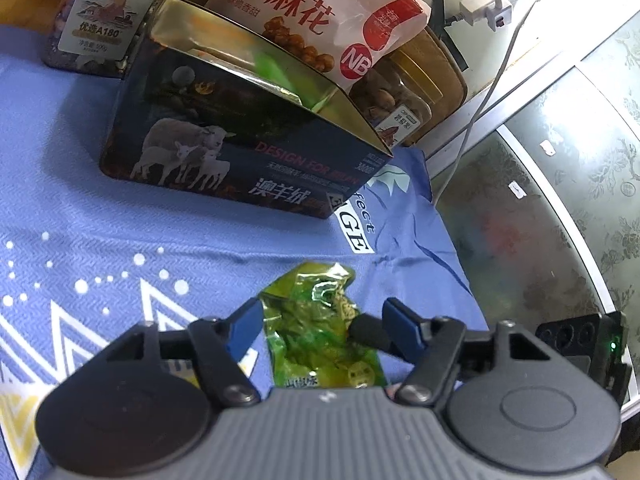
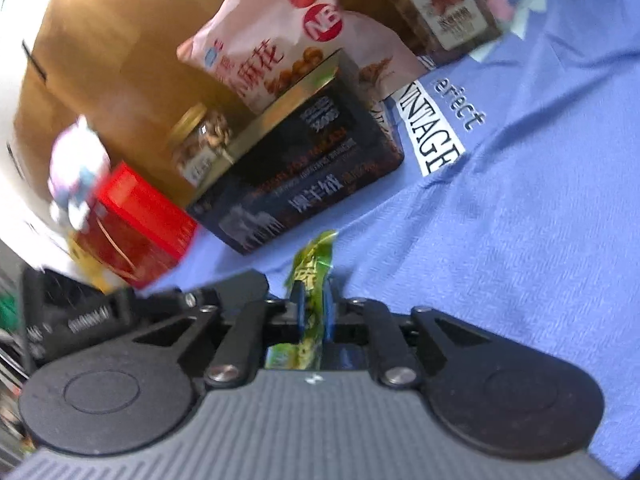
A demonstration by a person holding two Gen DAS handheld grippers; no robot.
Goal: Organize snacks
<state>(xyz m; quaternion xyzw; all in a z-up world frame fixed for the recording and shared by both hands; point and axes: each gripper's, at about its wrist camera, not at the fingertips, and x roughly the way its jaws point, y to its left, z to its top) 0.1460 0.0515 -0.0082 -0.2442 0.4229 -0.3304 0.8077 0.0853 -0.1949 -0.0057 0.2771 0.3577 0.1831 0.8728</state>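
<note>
The right tool squeezes a green snack pack, ready to drop it in the dark box ahead. The left tool is let go, another green pack lying loose between its fingers on the blue-covered table.

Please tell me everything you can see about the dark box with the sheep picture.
The dark box is rectangular and looks like printed cardboard, with white sheep, red and white lettering, and a shiny gold lining. It is open on top and stands upright on the blue cloth. A pink snack bag sticks out of it. Jars stand behind it; whether they touch it is unclear.
</note>
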